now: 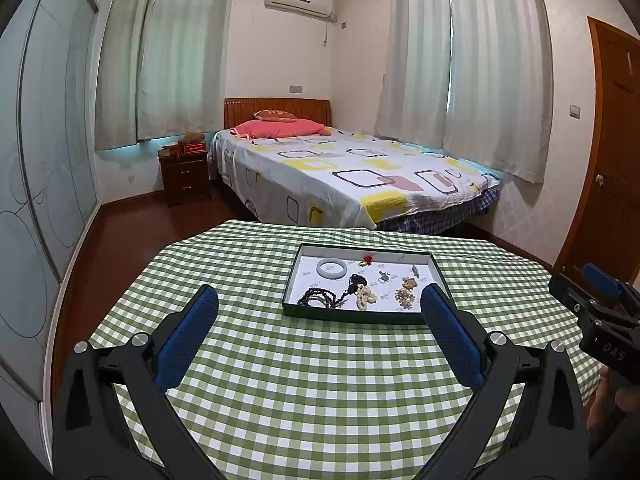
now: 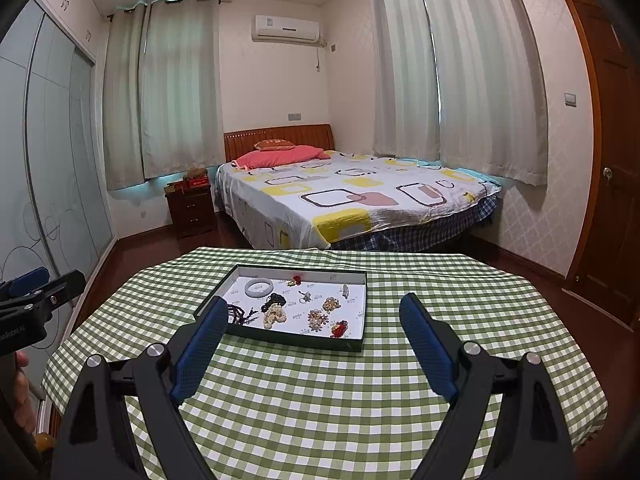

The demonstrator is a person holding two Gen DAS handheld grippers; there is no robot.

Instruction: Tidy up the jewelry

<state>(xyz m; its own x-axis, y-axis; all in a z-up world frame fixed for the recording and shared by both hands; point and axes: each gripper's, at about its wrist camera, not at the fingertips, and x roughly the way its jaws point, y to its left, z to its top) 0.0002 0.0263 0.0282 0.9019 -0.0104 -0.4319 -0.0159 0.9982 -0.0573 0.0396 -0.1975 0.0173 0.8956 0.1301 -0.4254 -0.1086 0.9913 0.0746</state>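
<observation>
From my left gripper (image 1: 318, 312) I see both blue-padded jaws spread wide, holding nothing, hanging above the green-and-white checked cloth surface (image 1: 320, 392). Just beyond them lies the shallow dark-rimmed white-lined rectangular tray (image 1: 362, 317). Reading it left to right: a pale white jade-like bangle (image 1: 331, 267) at the far left corner, a dark red beaded strand (image 1: 320, 297) near the front left, a black cord piece (image 1: 357, 281) touching a cream pearl cluster (image 1: 366, 298), a small silver ring (image 1: 384, 276), then two gold floral brooches (image 1: 406, 290) toward the right. My right gripper (image 2: 310, 322) has its jaws equally wide and empty, above the same cloth; its left pad overlaps the tray's front left corner in view. A small red ornament (image 2: 339, 329) sits at the tray's front right. Behind the surface stands a bed with a patterned white sheet (image 2: 352, 200).
</observation>
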